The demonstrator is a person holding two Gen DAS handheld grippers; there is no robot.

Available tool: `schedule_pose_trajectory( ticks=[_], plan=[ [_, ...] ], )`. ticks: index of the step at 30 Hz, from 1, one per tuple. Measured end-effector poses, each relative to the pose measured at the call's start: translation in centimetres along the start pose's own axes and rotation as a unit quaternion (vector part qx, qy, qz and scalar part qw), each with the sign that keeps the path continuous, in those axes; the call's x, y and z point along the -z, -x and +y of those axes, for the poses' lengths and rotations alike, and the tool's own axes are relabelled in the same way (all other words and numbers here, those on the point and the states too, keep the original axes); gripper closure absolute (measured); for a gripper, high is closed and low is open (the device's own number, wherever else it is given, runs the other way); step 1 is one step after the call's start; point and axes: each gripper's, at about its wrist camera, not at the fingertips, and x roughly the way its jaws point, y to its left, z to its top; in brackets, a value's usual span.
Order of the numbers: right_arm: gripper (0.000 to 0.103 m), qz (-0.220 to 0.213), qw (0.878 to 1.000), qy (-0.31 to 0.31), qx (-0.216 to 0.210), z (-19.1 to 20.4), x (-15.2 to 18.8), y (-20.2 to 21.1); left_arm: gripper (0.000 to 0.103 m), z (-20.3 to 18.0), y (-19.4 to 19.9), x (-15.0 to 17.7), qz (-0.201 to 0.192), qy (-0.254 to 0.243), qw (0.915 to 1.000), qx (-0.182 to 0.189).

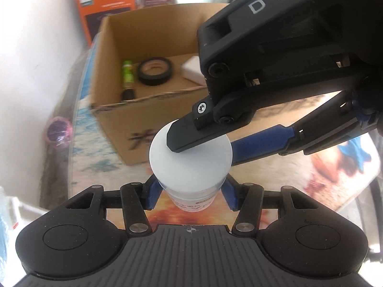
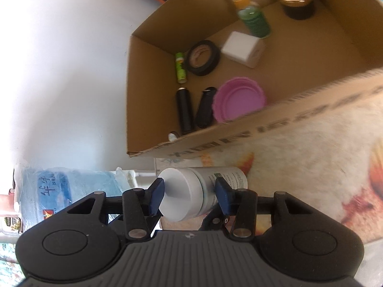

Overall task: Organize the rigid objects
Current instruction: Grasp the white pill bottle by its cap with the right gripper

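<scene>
Both tongs were on the same white jar (image 1: 190, 165), right in front of the box (image 2: 239, 134). Left gripper (image 1: 190, 192) was half closed, blue pads squeezing the jar's body. Right gripper (image 2: 190, 192) was also half closed, pads clamped on the cap end, one each side.

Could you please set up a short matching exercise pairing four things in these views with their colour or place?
Things:
1. white-capped bottle
2. tape roll
3. scalloped lid
4. cardboard box

Descriptions:
A. pink, lying inside the box
B. between both grippers' fingers
C. black ring on the box floor
D. open-topped, standing on the patterned cloth

Pairs: 1-B, 2-C, 3-A, 4-D
</scene>
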Motion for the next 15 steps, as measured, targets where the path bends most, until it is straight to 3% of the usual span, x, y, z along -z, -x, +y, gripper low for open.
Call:
schedule_pose_trajectory(
  ticks=[8, 12, 15],
  plan=[
    [0.053, -0.008, 1.000, -0.025, 0.014, -3.8, 0.4, 3.4, 0.050, -4.8, -0.5, -0.3, 0.007, -0.026, 0.9994, 0.023],
    [0.052, -0.011, 1.000, -0.010, 0.015, -4.8, 0.2, 4.0, 0.050, -6.6, -1.2, -0.3, 0.002, -0.058, 0.9983, 0.000],
    [0.052, -0.009, 1.000, -0.012, 0.006, -5.3, 0.0, 4.1, 0.050, -6.6, -1.5, -0.3, 0.005, -0.050, 0.9987, -0.003]
  ],
)
